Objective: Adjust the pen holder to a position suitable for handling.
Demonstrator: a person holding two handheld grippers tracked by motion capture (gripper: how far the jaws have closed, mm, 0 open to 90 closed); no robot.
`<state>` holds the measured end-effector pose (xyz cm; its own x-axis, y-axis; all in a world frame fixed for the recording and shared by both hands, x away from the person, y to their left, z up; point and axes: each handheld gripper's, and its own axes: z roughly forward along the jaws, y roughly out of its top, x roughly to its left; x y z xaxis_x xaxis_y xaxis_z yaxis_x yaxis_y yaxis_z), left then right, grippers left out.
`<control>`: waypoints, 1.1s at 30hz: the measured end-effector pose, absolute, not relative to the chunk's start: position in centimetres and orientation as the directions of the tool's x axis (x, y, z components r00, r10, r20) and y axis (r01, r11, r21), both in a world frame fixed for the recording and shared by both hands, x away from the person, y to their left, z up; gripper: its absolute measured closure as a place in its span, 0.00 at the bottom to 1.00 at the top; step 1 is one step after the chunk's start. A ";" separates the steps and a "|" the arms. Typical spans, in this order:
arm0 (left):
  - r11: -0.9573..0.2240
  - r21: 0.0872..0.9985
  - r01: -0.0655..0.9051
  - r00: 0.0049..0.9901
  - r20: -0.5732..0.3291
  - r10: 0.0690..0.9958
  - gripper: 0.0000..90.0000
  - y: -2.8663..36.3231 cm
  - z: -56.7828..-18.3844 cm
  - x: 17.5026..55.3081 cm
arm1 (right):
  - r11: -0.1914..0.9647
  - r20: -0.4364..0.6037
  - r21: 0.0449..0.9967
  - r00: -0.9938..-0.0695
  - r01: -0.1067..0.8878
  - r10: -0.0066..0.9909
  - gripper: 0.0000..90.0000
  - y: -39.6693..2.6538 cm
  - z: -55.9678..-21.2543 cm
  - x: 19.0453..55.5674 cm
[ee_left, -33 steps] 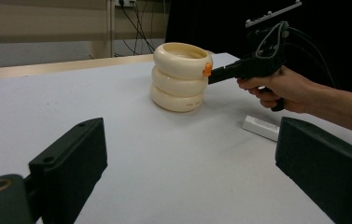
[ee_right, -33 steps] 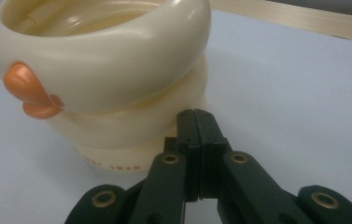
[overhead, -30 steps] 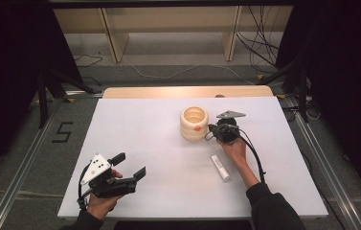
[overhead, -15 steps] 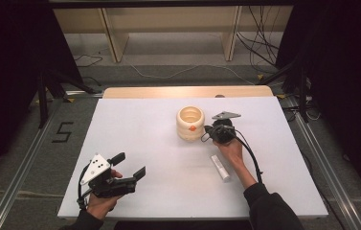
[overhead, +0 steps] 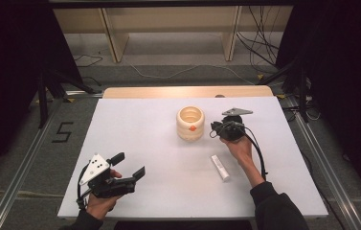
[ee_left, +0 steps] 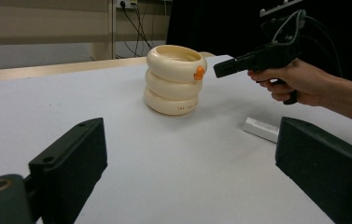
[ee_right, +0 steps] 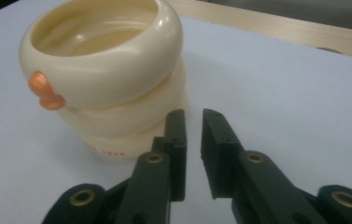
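Well, not much looks finished yet. The cream ringed cup [overhead: 190, 123], three fat rings stacked with a small orange knob on its side, stands upright toward the far middle of the white table [overhead: 135, 143], and the right gripper [overhead: 215, 128] hangs just beside it on the person's right, close but apart as far as I can tell. In the right gripper view its jaws are nearly together, only a thin slit between them, and they hold nothing; the cup's lower rings sit just ahead and left of the tips. My guess is the pushing or grasping of the cup is barely under way. The left gripper [overhead: 131, 167] rests near the front left corner, jaws spread wide and empty. A small white tube [overhead: 219, 167] lies flat by the right forearm, untouched. Compared with a second ago, the cup has slid a little leftward with the right gripper following, while the left gripper has stayed put.
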<state>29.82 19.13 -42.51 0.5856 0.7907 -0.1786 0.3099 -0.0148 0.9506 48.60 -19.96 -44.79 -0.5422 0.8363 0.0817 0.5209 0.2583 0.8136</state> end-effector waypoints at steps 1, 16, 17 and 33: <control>-0.015 0.950 0.311 0.585 -0.179 0.791 0.09 19.1 -42.5 29.8 | 0.258 0.083 0.815 -0.545 0.519 0.834 0.79 -20.2 -44.5 48.5; -0.020 0.945 0.327 0.580 -0.184 0.794 0.09 19.0 -42.7 29.9 | 0.250 0.113 0.812 -0.562 0.527 0.819 0.47 -21.3 -42.4 45.7; -0.019 0.944 0.329 0.579 -0.186 0.794 0.09 19.0 -42.7 30.0 | 0.247 0.115 0.813 -0.561 0.527 0.820 0.47 -21.3 -42.4 45.5; -0.014 0.926 0.378 0.574 -0.222 0.788 0.10 18.2 -43.1 30.7 | 0.283 0.097 0.801 -0.581 0.527 0.808 0.46 -22.2 -42.3 42.8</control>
<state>30.70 18.17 -43.10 0.5745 0.7878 -0.2221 0.3778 -0.0145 0.9258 42.75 -22.16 -42.30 -0.5809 0.8082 0.0970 0.5271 0.2827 0.8014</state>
